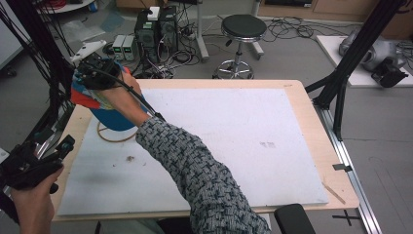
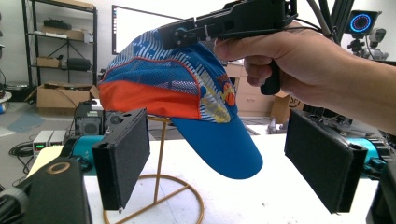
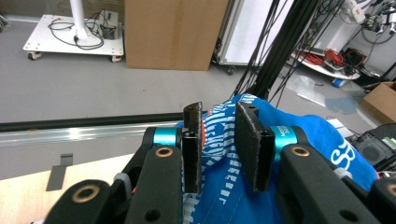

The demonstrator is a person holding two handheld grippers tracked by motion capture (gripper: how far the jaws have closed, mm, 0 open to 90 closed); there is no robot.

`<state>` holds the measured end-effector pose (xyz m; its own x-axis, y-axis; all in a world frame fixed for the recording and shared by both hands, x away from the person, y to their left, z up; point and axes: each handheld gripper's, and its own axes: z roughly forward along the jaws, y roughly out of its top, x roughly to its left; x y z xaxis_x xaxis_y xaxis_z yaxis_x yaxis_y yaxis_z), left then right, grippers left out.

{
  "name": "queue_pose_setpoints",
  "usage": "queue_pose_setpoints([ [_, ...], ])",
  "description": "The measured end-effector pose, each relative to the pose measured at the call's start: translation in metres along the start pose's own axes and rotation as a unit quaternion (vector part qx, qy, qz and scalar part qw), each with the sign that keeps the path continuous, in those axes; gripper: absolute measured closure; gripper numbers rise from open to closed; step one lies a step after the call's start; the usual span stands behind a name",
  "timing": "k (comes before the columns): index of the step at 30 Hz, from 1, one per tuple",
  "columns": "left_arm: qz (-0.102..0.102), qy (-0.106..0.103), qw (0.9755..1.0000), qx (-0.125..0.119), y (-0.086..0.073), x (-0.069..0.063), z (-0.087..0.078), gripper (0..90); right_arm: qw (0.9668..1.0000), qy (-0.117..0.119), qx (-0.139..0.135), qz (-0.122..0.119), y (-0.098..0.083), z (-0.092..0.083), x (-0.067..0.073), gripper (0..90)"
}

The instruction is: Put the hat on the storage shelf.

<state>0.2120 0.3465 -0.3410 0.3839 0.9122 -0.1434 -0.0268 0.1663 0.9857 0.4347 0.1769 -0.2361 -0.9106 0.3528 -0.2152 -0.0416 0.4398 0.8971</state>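
Note:
A blue and orange cap [image 1: 111, 118] with a striped crown sits on a gold wire stand [image 1: 115, 139] at the table's far left. My right gripper [image 1: 95, 74] reaches across from the right and is shut on a fold of the cap's crown [image 3: 219, 128], which sits pinched between its jaws [image 3: 218, 116]. In the left gripper view the cap [image 2: 187, 93] hangs on the stand [image 2: 161, 182] with its brim pointing toward me and the right gripper [image 2: 224, 21] on top. My left gripper [image 1: 64, 143] is low at the table's front-left edge, open [image 2: 217, 135], apart from the cap.
A white mat [image 1: 243, 131] covers most of the wooden table [image 1: 302, 97]. A stool [image 1: 242, 29], computer boxes [image 1: 156, 29] and cables stand on the floor behind. Black frame posts [image 1: 350, 58] rise at the right, and more at the left.

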Motion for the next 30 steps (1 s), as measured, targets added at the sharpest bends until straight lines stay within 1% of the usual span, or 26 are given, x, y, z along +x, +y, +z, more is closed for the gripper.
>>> queue_pose_setpoints([
  [2, 0.000, 0.000, 1.0000, 0.000, 0.000, 0.000, 0.000, 22.4, 1.0000, 0.000, -0.001, 0.001, 0.000, -0.001, -0.001, 67.9],
  [3, 0.000, 0.000, 1.0000, 0.000, 0.000, 0.000, 0.001, 22.4, 0.9999, 0.002, -0.007, 0.008, 0.001, -0.003, -0.001, 62.1],
  [4, 0.000, 0.000, 1.0000, 0.000, 0.000, 0.000, 0.001, 22.4, 0.9999, 0.002, -0.007, 0.008, 0.001, -0.003, -0.001, 62.1],
  [6, 0.000, 0.000, 1.0000, 0.001, 0.000, 0.000, 0.001, 22.4, 0.9998, 0.002, -0.013, 0.012, 0.001, -0.006, -0.003, 56.6],
  [7, -0.001, 0.000, 1.0000, 0.001, -0.001, 0.000, 0.001, 22.4, 0.9998, 0.002, -0.013, 0.012, 0.001, -0.006, -0.003, 56.6],
  [8, 0.000, 0.000, 1.0000, 0.001, -0.001, 0.000, 0.001, 22.4, 0.9997, -0.002, -0.015, 0.019, 0.002, -0.008, -0.005, 52.7],
  [12, 0.002, -0.002, 1.0000, 0.003, -0.001, -0.001, 0.003, 22.4, 0.9994, -0.006, -0.021, 0.026, 0.001, -0.012, -0.009, 50.9],
  [15, 0.001, -0.003, 1.0000, 0.002, -0.001, -0.001, 0.003, 22.4, 0.9991, -0.009, -0.025, 0.035, -0.001, -0.018, -0.013, 47.2],
  [16, 0.001, -0.003, 1.0000, 0.003, -0.001, -0.001, 0.003, 22.4, 0.9991, -0.009, -0.025, 0.035, -0.001, -0.018, -0.013, 47.2],
  [17, 0.001, -0.003, 1.0000, 0.002, -0.001, -0.001, 0.003, 22.4, 0.9987, -0.011, -0.030, 0.040, -0.001, -0.021, -0.015, 43.6],
  [18, 0.001, -0.003, 1.0000, 0.002, -0.001, -0.001, 0.003, 22.4, 0.9987, -0.011, -0.030, 0.040, -0.001, -0.021, -0.015, 43.6],
  [19, 0.001, -0.002, 1.0000, 0.002, -0.001, -0.001, 0.003, 22.4, 0.9982, -0.015, -0.036, 0.046, -0.002, -0.026, -0.019, 41.1],
  [21, 0.000, -0.002, 1.0000, 0.003, -0.001, -0.001, 0.003, 22.4, 0.9979, -0.018, -0.039, 0.049, -0.002, -0.029, -0.020, 40.0],
  [22, 0.001, -0.001, 1.0000, 0.003, -0.001, -0.001, 0.004, 22.4, 0.9973, -0.025, -0.046, 0.051, -0.003, -0.036, -0.025, 37.2],
  [23, 0.000, -0.002, 1.0000, 0.003, -0.001, -0.001, 0.004, 22.4, 0.9973, -0.025, -0.046, 0.051, -0.003, -0.036, -0.025, 37.2],
  [28, 0.001, -0.001, 1.0000, 0.005, -0.002, -0.001, 0.005, 22.4, 0.9950, -0.049, -0.060, 0.063, -0.006, -0.058, -0.040, 33.3],
  [29, 0.003, -0.002, 1.0000, 0.007, -0.002, -0.001, 0.005, 22.4, 0.9938, -0.061, -0.066, 0.066, -0.008, -0.067, -0.046, 31.2],
  [30, 0.003, -0.002, 1.0000, 0.006, -0.002, -0.001, 0.006, 22.4, 0.9938, -0.061, -0.066, 0.066, -0.008, -0.067, -0.046, 31.2],
])
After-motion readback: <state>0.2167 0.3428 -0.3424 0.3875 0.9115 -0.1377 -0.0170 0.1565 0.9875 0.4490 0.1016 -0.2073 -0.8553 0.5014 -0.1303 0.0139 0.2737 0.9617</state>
